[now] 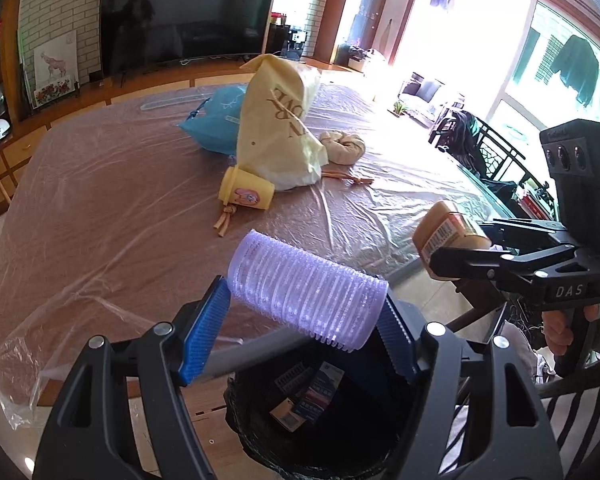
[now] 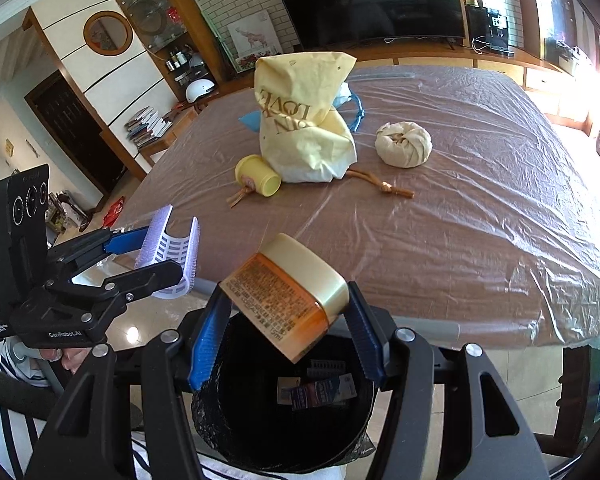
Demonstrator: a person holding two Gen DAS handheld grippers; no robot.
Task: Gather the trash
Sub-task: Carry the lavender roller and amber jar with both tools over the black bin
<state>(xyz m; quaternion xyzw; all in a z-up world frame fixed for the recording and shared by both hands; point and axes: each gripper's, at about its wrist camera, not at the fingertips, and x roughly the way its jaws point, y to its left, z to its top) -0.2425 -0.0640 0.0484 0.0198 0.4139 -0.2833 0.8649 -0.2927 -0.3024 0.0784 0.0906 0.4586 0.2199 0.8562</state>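
Note:
My left gripper is shut on a purple hair roller, held above the black-lined trash bin. The roller also shows in the right wrist view. My right gripper is shut on an amber jar with a cream lid, held tilted above the same bin. The jar shows in the left wrist view at the right. Several pieces of packaging lie inside the bin.
The table is covered with clear plastic sheet. On it lie a cream shopping bag, a yellow cup, a blue bag, a twisted cloth bundle and a brown cord. A TV stands behind.

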